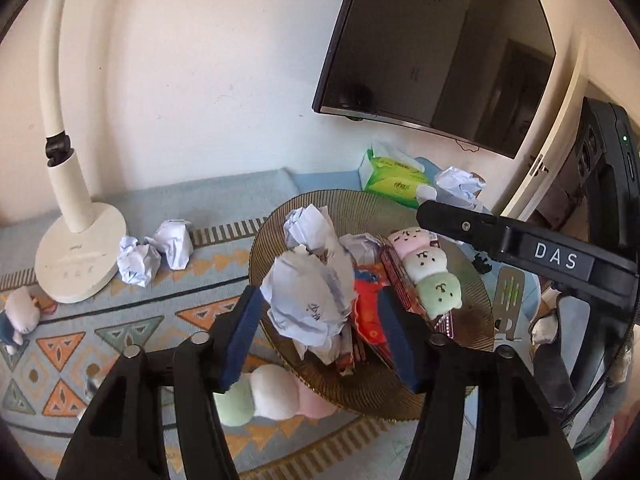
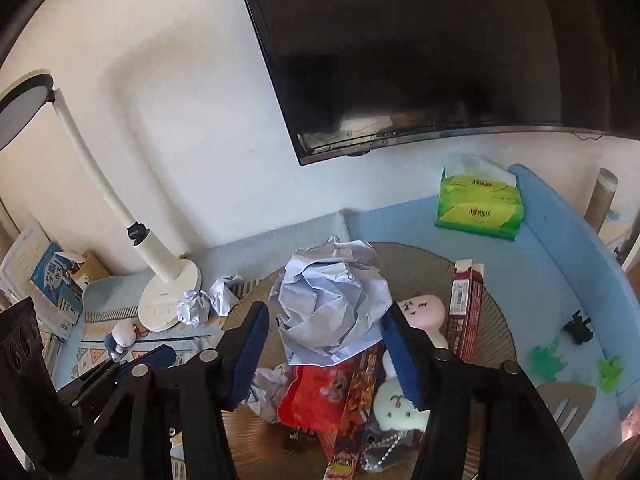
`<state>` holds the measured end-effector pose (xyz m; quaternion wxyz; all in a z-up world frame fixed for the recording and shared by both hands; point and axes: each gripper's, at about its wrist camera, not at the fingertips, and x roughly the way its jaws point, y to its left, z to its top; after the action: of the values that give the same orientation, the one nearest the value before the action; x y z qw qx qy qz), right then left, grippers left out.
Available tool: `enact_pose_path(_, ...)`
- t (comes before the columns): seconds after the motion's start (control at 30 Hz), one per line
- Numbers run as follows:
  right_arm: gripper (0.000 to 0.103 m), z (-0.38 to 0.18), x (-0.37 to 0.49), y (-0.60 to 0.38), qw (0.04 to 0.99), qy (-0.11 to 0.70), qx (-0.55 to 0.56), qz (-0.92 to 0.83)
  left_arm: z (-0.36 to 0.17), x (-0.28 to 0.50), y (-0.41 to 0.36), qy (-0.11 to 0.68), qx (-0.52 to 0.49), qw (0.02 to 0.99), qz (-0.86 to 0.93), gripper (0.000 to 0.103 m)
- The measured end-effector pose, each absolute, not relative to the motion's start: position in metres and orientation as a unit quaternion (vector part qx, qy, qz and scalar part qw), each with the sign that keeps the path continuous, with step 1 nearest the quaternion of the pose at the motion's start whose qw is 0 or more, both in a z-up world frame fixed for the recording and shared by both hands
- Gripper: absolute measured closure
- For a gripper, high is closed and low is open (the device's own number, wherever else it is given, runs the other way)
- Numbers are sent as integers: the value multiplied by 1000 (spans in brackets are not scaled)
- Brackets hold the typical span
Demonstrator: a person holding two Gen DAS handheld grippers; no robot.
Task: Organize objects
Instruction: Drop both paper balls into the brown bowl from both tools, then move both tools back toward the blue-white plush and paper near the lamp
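Observation:
A round, ribbed brown plate (image 1: 360, 396) holds crumpled paper, a red snack packet (image 1: 368, 304), a long box and a plush dango skewer (image 1: 424, 268). My left gripper (image 1: 318, 296) stands open over the plate, with a crumpled paper ball (image 1: 308, 304) loose between its blue pads and a gap on both sides. My right gripper (image 2: 326, 312) is open too, with a larger paper ball (image 2: 332, 304) between its fingers and a gap at the left pad. In the left wrist view one of the right gripper's fingers (image 1: 500, 236) reaches in from the right.
Two more paper balls (image 1: 156, 252) lie on the patterned cloth by a white desk lamp (image 1: 76, 256). A second plush skewer (image 1: 276, 392) lies in front of the plate. A green tissue pack (image 2: 480, 208) stands at the back under a wall screen (image 1: 432, 48). A slotted spatula (image 1: 508, 300) is at the right.

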<state>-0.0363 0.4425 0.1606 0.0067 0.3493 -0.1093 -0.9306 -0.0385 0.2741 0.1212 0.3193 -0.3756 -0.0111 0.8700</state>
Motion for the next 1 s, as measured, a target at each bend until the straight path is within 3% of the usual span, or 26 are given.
enact_pose_path(0.03,26,164,-37,444,-3,-99,338,-936,119,-44,276,-15,-375,319,870,8)
enact_pose_path(0.07,25,166,-36,445,-11,-96,332,-938,118,-47,274,-22,-371,318,873,3)
enact_pose_path(0.4,24,154,40,436,71,-134,330,-932,117,-13,183,-66,-367,271,888,3)
enact_pose_path(0.6,10,145,92,369,129,-46,329,-935,113,30,92,-30,-348,169,922,1)
enact_pose_path(0.67,5,132,99,348,143,-40,337,-930,102,33,60,-38,-362,142,920,1)
enact_pose_path(0.83,5,74,85,303,163,-44,395,-903,57,31,5,-28,-392,51,918,1)
enact_pose_path(1.0,5,32,63,280,130,-24,422,-897,34,26,-14,-36,-406,36,912,1)
